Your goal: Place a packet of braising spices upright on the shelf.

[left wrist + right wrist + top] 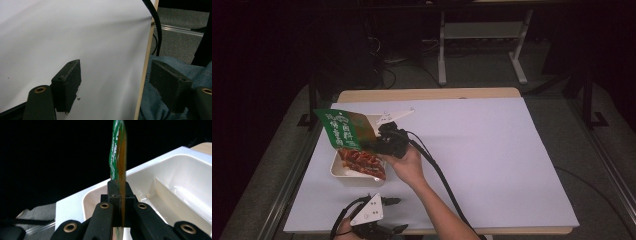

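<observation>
A green food packet (343, 129) is held tilted over a white tray (334, 170), and reddish-brown food (364, 161) lies in the tray's near end. My right gripper (373, 143) is shut on the packet's right edge. In the right gripper view the packet (117, 150) stands edge-on between the closed jaws of the right gripper (119, 187), with the tray (175, 170) behind it. My left gripper (401, 214) rests open near the table's front edge, well below the tray. In the left gripper view the left gripper (117, 75) has its jaws wide apart with nothing between them.
A white sheet (472, 150) covers the wooden table (427, 94). The right gripper's black cable (442, 180) trails along the forearm to the front edge. The table's front edge (146, 62) and the person's jeans (160, 105) lie beside the left gripper. Desk legs (442, 50) stand beyond the table.
</observation>
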`<state>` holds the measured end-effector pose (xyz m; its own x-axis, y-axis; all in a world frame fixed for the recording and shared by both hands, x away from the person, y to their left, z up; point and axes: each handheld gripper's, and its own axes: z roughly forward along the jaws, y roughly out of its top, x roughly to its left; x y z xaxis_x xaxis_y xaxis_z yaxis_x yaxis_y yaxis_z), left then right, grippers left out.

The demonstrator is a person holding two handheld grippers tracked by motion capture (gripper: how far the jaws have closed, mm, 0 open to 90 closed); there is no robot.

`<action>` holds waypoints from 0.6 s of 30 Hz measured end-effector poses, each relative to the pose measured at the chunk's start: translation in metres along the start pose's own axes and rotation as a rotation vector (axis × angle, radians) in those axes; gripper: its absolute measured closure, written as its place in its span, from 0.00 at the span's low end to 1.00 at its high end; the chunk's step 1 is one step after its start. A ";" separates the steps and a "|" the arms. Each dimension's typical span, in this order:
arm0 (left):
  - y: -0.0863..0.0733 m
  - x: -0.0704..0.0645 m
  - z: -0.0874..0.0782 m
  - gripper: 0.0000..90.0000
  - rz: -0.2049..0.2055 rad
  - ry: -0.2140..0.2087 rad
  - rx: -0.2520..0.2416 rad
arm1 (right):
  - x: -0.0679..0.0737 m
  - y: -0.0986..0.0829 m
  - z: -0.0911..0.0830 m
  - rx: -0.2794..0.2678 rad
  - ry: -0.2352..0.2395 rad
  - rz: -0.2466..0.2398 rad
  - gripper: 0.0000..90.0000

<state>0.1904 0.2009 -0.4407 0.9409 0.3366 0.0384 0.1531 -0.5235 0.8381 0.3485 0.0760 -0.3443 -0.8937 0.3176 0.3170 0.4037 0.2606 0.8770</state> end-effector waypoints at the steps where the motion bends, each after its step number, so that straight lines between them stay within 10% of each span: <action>1: 0.000 0.000 0.000 0.28 -0.004 -0.001 -0.004 | 0.001 -0.002 0.001 -0.009 -0.010 0.007 0.99; 11: 0.000 -0.001 0.000 0.28 0.000 -0.005 0.001 | -0.013 -0.025 0.011 -0.080 -0.084 0.110 0.99; 18: 0.000 -0.002 0.001 0.28 0.004 -0.009 0.006 | -0.016 -0.036 0.008 -0.098 -0.140 0.081 0.99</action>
<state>0.1887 0.1994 -0.4414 0.9442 0.3273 0.0363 0.1514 -0.5295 0.8347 0.3498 0.0688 -0.3834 -0.8202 0.4595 0.3408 0.4463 0.1411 0.8837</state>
